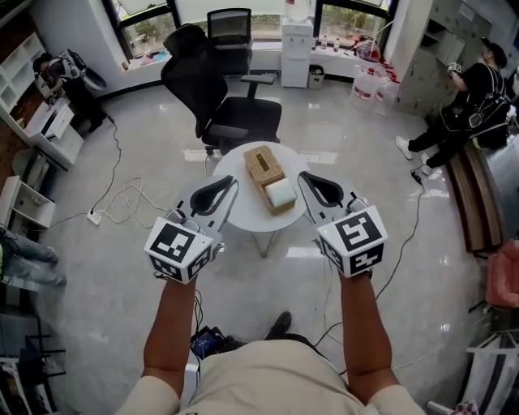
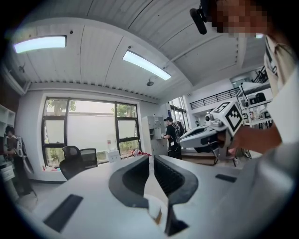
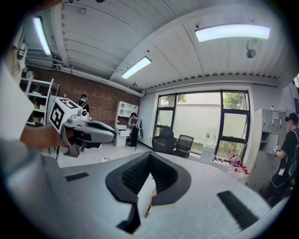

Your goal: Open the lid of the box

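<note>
Wicker box (image 1: 263, 166) sits mid-tabletop on white round table (image 1: 230, 166). My left gripper (image 1: 233, 183) and right gripper (image 1: 302, 177) hover over its side edges, jaws pressed together, empty.

Woven wicker box (image 1: 265, 172), glossy floor (image 1: 122, 267)

Floor (image 1: 113, 275): glossy pale tile, reflecting light. Centre: round white table (image 1: 231, 166). A black office chair (image 1: 212, 89) stands just behind it, with a second mesh-backed chair (image 1: 230, 24) near the windows (image 2: 88, 126). The white planked ceiling (image 2: 93, 42) carries strip lights (image 2: 145, 65). One brick wall (image 3: 100, 100). White shelving (image 1: 24, 81) lines the left side. A white cable (image 1: 122, 198) lies on the floor
</note>
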Tool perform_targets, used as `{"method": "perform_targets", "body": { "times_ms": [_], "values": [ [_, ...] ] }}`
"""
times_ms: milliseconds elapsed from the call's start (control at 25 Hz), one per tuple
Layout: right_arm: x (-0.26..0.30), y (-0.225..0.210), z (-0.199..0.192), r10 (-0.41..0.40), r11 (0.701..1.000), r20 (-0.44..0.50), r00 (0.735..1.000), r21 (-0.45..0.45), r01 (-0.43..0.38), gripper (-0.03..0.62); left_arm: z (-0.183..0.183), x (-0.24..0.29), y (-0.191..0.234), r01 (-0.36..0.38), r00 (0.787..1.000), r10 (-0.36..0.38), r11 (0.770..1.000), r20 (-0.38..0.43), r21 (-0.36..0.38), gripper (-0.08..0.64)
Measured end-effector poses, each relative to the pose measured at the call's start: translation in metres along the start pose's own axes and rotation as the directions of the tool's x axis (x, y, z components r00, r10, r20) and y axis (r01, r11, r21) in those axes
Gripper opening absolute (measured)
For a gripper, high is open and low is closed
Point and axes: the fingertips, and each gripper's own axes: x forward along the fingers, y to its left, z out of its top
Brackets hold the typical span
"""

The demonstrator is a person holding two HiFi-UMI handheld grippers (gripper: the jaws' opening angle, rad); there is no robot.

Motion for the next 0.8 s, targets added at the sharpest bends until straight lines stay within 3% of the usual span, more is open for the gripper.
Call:
{"method": "perform_targets", "body": {
  "times_ms": [480, 800],
  "values": [
    [0.019, -0.044, -0.020, 0.018, 0.999, 0.002, 1.000, 0.037, -0.018, -0.007, -0.014, 0.050, 0.003, -0.015, 0.999, 0.014, 1.000, -0.038, -0.009, 0.035],
    [0.060, -0.062, -0.030, -0.026, 0.999, -0.051, 0.998, 0.041, 0.028, -0.008, -0.026, 0.089, 0.046, 0.035, 0.999, -0.036, 0.999, -0.021, -0.040, 0.035]
  ]
}}
